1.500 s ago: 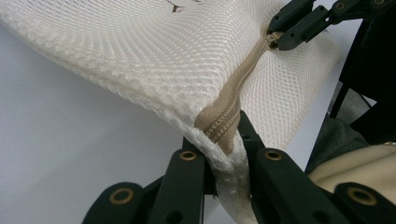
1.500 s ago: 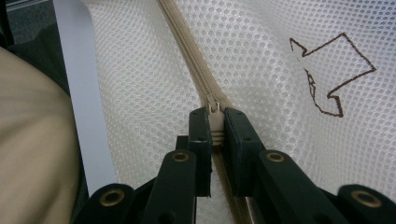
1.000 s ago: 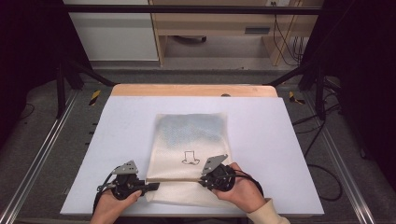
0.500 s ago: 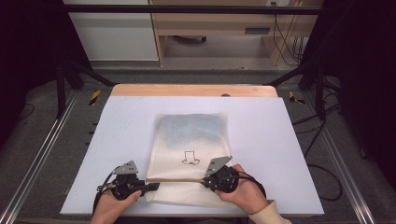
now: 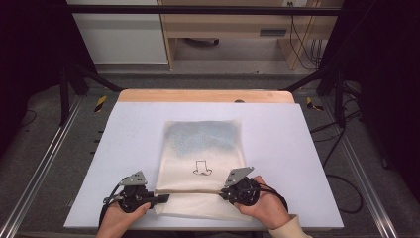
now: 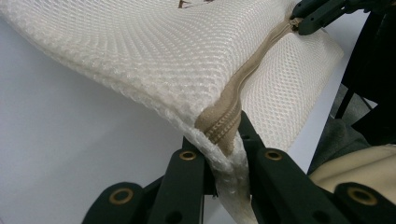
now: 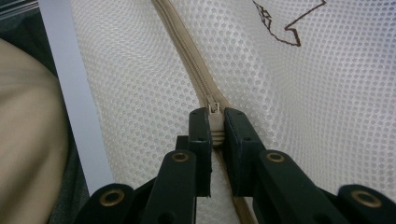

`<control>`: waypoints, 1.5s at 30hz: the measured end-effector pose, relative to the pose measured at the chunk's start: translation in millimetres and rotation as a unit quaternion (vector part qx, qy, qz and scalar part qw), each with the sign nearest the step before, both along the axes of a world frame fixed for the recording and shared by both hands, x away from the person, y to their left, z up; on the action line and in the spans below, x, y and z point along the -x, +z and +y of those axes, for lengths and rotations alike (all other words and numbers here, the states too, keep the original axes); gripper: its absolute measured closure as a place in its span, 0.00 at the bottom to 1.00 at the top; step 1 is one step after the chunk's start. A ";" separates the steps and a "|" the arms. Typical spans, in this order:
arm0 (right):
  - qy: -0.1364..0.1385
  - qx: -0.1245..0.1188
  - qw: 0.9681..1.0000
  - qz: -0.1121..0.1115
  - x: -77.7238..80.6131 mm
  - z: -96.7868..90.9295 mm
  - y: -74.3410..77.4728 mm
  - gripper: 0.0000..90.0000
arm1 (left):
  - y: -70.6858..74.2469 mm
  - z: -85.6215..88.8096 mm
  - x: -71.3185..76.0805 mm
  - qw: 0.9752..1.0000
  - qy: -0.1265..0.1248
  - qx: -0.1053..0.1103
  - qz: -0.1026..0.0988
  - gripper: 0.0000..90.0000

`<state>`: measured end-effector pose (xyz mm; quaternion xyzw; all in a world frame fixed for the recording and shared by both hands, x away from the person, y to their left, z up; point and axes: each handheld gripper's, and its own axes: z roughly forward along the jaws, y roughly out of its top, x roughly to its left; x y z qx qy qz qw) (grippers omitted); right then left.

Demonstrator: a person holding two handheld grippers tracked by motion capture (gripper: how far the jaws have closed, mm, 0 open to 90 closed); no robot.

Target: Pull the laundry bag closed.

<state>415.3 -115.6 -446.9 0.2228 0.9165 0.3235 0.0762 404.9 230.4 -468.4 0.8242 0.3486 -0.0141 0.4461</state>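
High view: a cream mesh bag (image 5: 203,166) lies flat on the white table (image 5: 307,148), near the middle and toward the person's edge, long axis running from the near edge away to the far side. A tan zipper (image 5: 190,191) crosses its near end, left to right. A small brown line drawing (image 5: 201,168) sits just beyond the zipper. Left gripper (image 5: 161,199) lies low at the bag's near-left corner, pointing right along the zipper line; left hand (image 5: 119,218) comes in from the bottom edge, wrapped round the gripper body. Right gripper (image 5: 224,192) is at the zipper's right part, pointing left, so the two face each other across the bag; right hand (image 5: 265,206) cups it from behind, beige sleeve (image 5: 289,229) at the wrist. Left gripper view: jaws closed tight on the bag's corner, where the zipper tape ends; mesh is pinched up between the pads and lifted off the table, the zipper running away up and to the right toward the other gripper's black jaw tips. Right gripper view: jaws closed on the zipper pull (image 7: 215,112), clamped between the pad tips; the zipper runs straight away up and to the left over the mesh, the brown drawing at upper right.
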 end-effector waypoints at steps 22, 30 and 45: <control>-0.002 0.002 1.000 0.001 -0.4 0.3 -3.0 0.91 | 1.1 -0.4 0.5 1.000 -0.001 -0.001 -0.002 0.93; -0.003 0.001 1.000 0.002 -0.5 0.0 -3.2 0.91 | 1.3 0.1 0.0 1.000 0.000 -0.001 -0.004 0.93; -0.004 0.000 1.000 -0.002 0.4 -1.6 -2.0 0.91 | 1.5 0.1 0.4 1.000 0.002 0.000 -0.005 0.94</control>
